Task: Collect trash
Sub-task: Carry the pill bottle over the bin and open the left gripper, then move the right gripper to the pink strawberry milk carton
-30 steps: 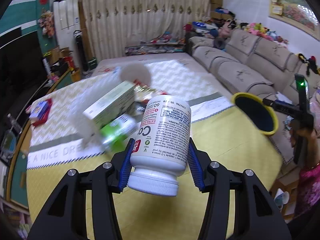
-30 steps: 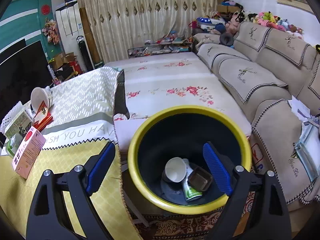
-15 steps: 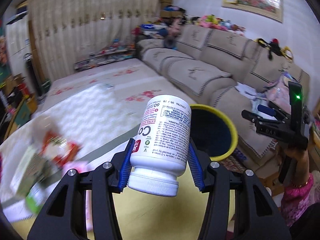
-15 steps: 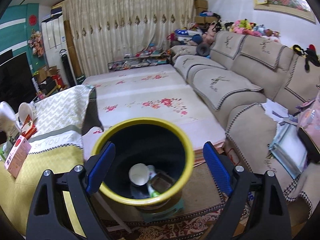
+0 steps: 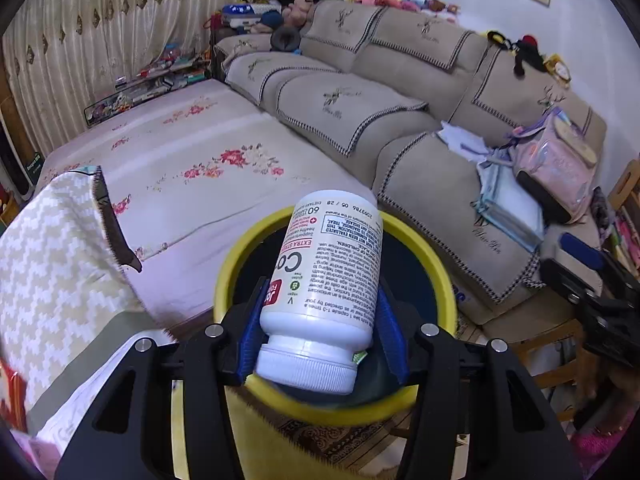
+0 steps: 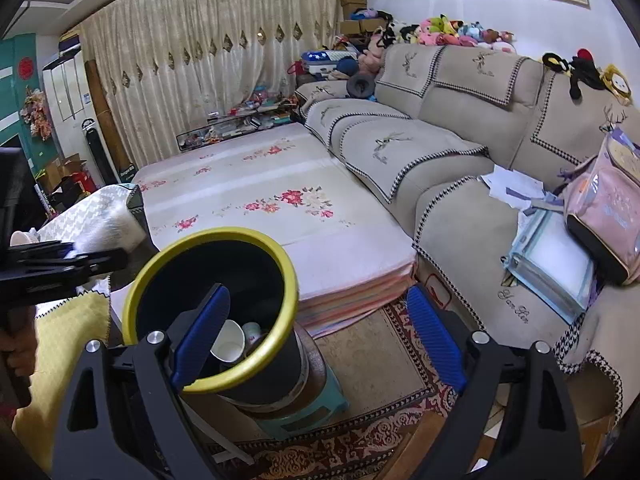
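My left gripper (image 5: 320, 324) clamps the white pill bottle (image 5: 326, 280), cap toward me, directly above the yellow-rimmed bin (image 5: 232, 264). My right gripper (image 6: 316, 340) stands wide apart, empty, the bin at its left finger.

Glossy white plastic bottle (image 5: 320, 300), paper-labelled; matt yellow-rimmed bin (image 6: 208, 312); woven cloth sofa covers (image 6: 460, 128).

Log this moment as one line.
left tongs: shut on white pill bottle, above yellow-rimmed bin | right tongs: open, empty | bin: holds paper cup
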Action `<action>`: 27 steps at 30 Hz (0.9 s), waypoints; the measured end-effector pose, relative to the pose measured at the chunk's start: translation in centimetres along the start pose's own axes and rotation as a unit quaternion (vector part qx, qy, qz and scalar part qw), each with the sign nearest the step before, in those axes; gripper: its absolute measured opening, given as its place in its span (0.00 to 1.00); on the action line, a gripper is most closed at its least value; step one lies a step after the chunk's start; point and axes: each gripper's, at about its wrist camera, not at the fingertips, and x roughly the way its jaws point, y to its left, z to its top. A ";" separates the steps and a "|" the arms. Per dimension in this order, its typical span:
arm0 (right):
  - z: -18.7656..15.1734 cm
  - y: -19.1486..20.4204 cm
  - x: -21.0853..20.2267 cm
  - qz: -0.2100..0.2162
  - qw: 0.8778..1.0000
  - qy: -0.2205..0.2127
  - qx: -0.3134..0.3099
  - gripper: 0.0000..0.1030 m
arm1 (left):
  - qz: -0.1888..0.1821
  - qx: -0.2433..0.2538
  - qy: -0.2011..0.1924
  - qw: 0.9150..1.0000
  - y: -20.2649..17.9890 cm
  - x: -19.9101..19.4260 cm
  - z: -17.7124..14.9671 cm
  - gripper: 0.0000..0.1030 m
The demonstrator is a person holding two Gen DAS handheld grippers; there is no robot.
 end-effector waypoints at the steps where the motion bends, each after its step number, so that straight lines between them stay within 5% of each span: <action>1: -0.1 -0.1 0.1 0.000 1.000 0.002 0.001 0.83 | 0.003 0.000 0.003 1.000 -0.2 0.9 0.2 0.50; 5: -0.1 -0.1 0.1 0.002 1.000 0.001 0.001 0.83 | 0.020 -0.012 0.004 1.000 0.1 2.9 0.7 0.72; 10: -0.3 0.7 -0.2 0.008 1.000 0.002 -0.003 0.83 | 0.023 -0.029 -0.017 0.999 1.3 1.5 0.8 0.72; 20: -0.9 5.3 -0.2 0.050 0.998 0.017 -0.034 0.84 | 0.050 -0.078 -0.096 0.991 4.1 -10.2 -3.5 0.79; 27: -2.0 10.7 -0.1 0.096 0.993 0.030 -0.065 0.85 | 0.124 -0.132 -0.142 0.973 9.1 -19.4 -10.0 0.83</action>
